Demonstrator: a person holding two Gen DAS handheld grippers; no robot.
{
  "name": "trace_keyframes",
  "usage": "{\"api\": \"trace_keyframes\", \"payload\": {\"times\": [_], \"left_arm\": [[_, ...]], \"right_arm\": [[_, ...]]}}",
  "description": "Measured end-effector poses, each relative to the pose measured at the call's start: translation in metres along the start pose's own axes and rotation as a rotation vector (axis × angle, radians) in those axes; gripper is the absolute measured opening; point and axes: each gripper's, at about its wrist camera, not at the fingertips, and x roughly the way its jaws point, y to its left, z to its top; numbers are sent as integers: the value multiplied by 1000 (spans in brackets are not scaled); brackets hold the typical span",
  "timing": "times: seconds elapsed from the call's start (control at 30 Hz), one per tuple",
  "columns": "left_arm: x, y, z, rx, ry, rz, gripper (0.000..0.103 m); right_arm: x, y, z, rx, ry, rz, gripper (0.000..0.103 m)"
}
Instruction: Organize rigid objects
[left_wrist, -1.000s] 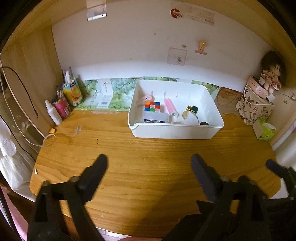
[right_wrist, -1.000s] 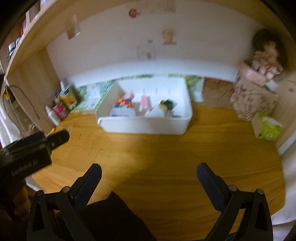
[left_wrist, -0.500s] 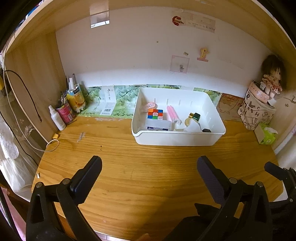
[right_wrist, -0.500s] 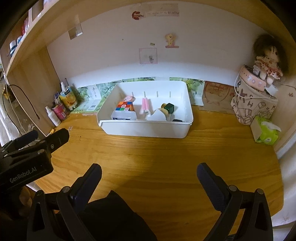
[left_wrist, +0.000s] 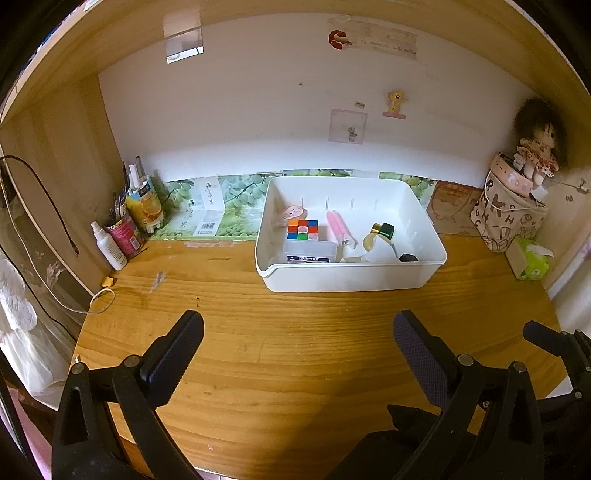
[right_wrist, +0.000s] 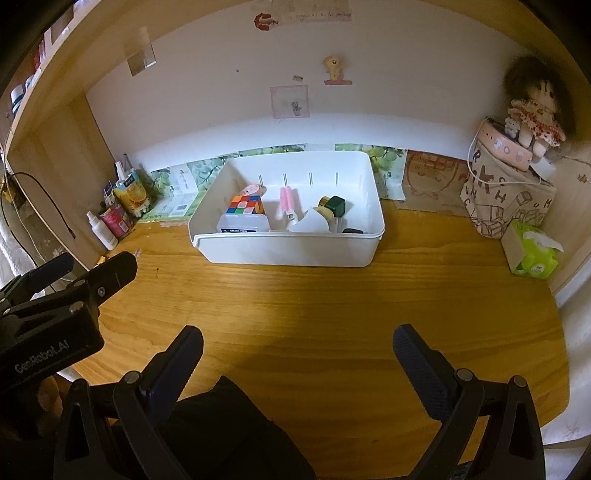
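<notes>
Wooden desk (left_wrist: 295, 350) bare up front; white bin (left_wrist: 351, 275) near wall.

Smooth white plastic bin (left_wrist: 343, 277) on grained, glossy wooden desk (left_wrist: 295, 350)

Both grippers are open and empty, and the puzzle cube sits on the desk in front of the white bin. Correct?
Not quite. The cube sits inside the bin, as the left wrist view shows. Both the left gripper and right gripper are open and empty.

Wooden desk (left_wrist: 295, 350): a white bin (left_wrist: 347, 275) sits toward the back. A spray bottle (left_wrist: 109, 245) and red can (left_wrist: 125, 230) stand at the left rear corner. A patterned bag (right_wrist: 506, 195) and tissue pack (right_wrist: 533, 253) occupy the right.
</notes>
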Motion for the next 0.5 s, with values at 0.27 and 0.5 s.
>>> {"api": "trace_keyframes", "payload": {"times": [0.27,0.5], "left_arm": [[2,0,0,3,5,5,102],[2,1,0,3,7,7,102]], "right_arm": [[4,1,1,0,21,2,103],[8,2,2,-1,34,6,103]]}}
